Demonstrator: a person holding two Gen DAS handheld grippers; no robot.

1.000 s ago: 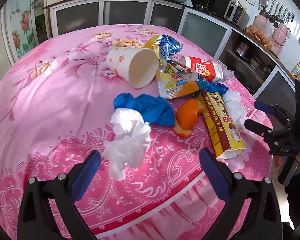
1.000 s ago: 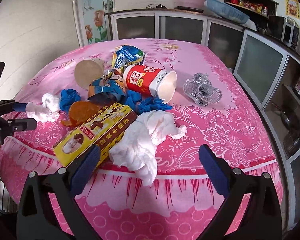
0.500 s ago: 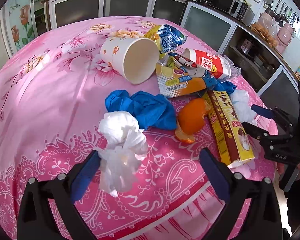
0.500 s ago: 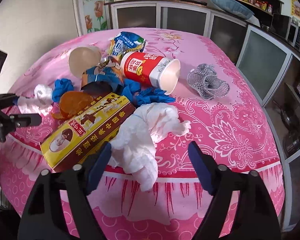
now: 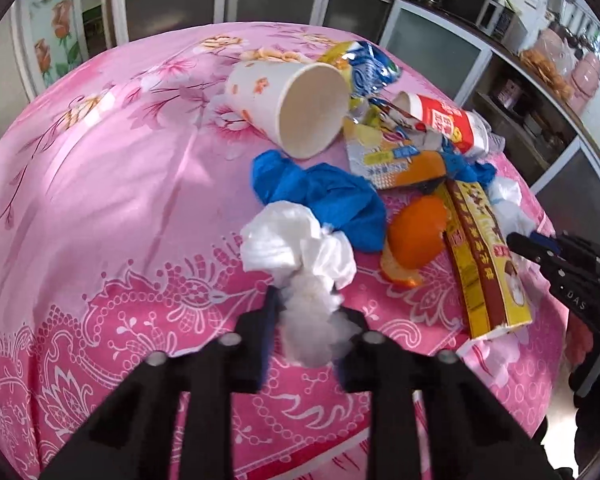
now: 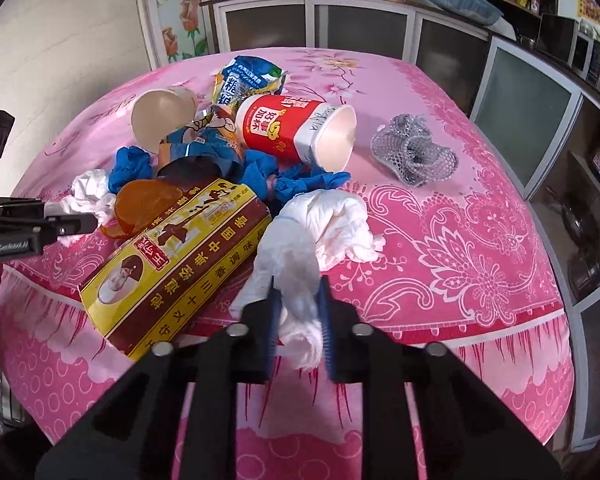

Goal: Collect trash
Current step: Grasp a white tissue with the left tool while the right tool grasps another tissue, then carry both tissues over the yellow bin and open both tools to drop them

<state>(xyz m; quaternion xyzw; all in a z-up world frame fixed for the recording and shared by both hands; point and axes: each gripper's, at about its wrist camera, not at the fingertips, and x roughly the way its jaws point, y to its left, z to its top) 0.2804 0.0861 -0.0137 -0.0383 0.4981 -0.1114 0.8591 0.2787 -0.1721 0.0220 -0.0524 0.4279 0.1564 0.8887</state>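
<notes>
Both pairs of jaws, wide apart a moment ago, have now drawn in on the two white wads we were lined up over. Our left gripper (image 5: 306,312) is closed most of the way on the near end of the crumpled white tissue (image 5: 296,240), which bulges out ahead of the fingertips and touches the blue glove (image 5: 324,196) just beyond it; our right gripper (image 6: 298,308) is pinched nearly as tight on the tail of the larger white tissue wad (image 6: 324,220), whose bulk spreads forward and to the right of the fingers. Neither wad looks lifted yet — both seem to rest on the pink tablecloth (image 5: 100,200) — so we judge the grasp made and the carry-off not begun. Ahead of the left gripper lie the orange peel (image 5: 416,236) and the yellow carton (image 5: 484,256), off to its right, with the floral paper cup (image 5: 288,108) farther out on its side. Ahead of the right gripper are the red noodle cup (image 6: 292,128), tipped over with its mouth toward us, and the grey mesh scrubber (image 6: 414,156) farther right, well apart from the heap. We see no bin in either view. For the task, two soft pieces are in hand at once; soft paper may tear or trail as we raise it, so we would lift gently.
</notes>
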